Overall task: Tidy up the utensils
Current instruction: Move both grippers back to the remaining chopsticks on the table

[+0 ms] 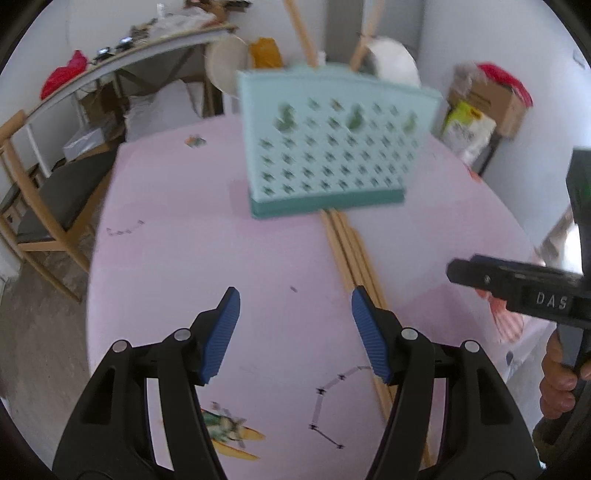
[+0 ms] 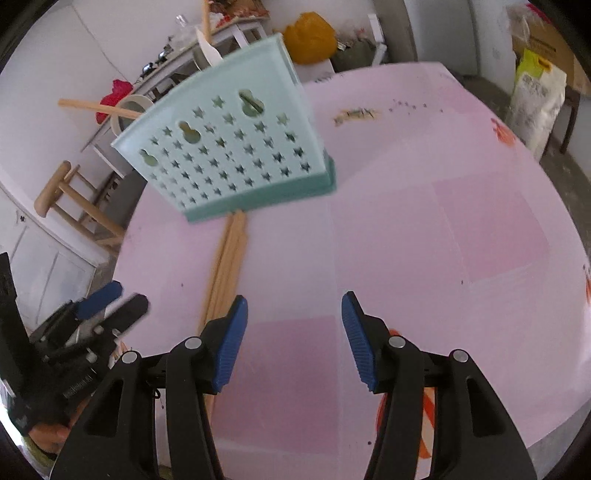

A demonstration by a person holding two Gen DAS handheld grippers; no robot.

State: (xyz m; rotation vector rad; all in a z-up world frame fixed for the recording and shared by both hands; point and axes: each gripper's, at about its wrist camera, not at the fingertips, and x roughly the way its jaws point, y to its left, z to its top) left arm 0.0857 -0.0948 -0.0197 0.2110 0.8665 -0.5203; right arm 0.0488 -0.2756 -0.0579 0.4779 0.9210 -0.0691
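A pale teal utensil holder (image 1: 332, 147) with star holes stands on the pink table (image 1: 184, 258); it also shows in the right wrist view (image 2: 236, 147). Wooden utensils stick up from it (image 1: 301, 33). A bundle of wooden chopsticks (image 1: 354, 258) lies on the table in front of it, also seen in the right wrist view (image 2: 227, 266). My left gripper (image 1: 295, 332) is open and empty, with the chopsticks beside its right finger. My right gripper (image 2: 293, 339) is open and empty, just right of the chopsticks.
The other gripper shows at the right edge of the left wrist view (image 1: 517, 291) and at the lower left of the right wrist view (image 2: 92, 325). Wooden chairs (image 1: 33, 206) stand left of the table. Boxes and bags (image 1: 480, 110) sit behind it.
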